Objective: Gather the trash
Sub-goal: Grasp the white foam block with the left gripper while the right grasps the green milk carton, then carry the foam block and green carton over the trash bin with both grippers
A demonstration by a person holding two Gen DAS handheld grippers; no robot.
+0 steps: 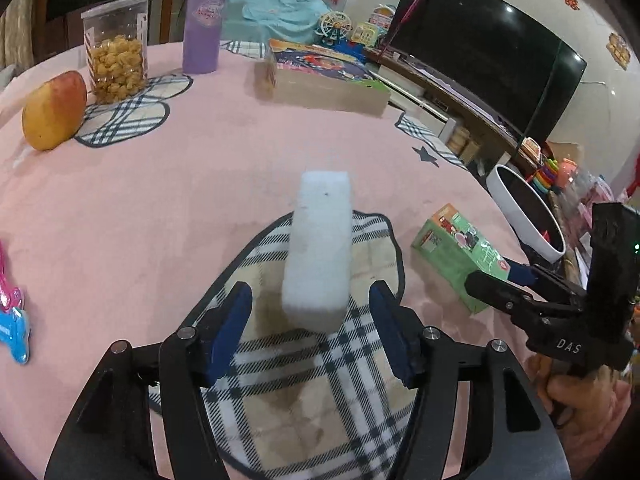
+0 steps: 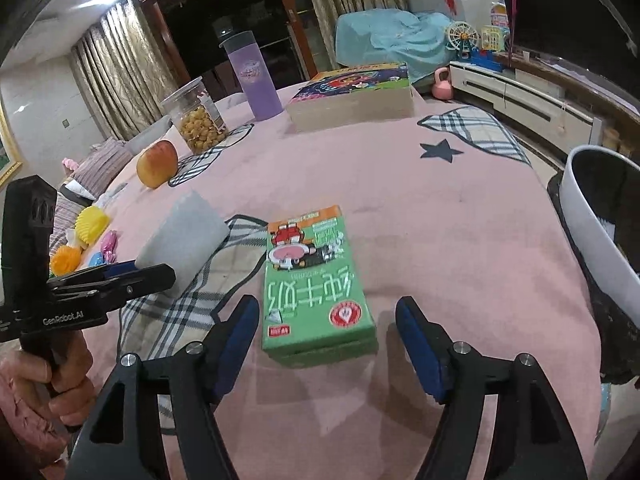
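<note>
**Foam block and milk carton sit between open jaws**

White foam block (image 1: 318,248) lies on the plaid patch (image 1: 304,380) of the pink tablecloth (image 1: 160,208), and the left gripper (image 1: 310,330) frames its near end, blue pads spread clear on both sides, nothing clamped. Over to the right gripper (image 2: 326,350): jaws released too, parted wide, with the green milk carton (image 2: 316,280) lying flat on the cloth just ahead of them, its near edge between the pads, untouched. White bin (image 2: 600,216) stands at the table's right edge, near the carton. Further back sit a mango (image 1: 54,110), a jar of snacks (image 1: 116,50), a purple tumbler (image 1: 204,20) and a boxed puzzle (image 1: 328,78). A hand (image 2: 52,384) grips the left handle.
</note>
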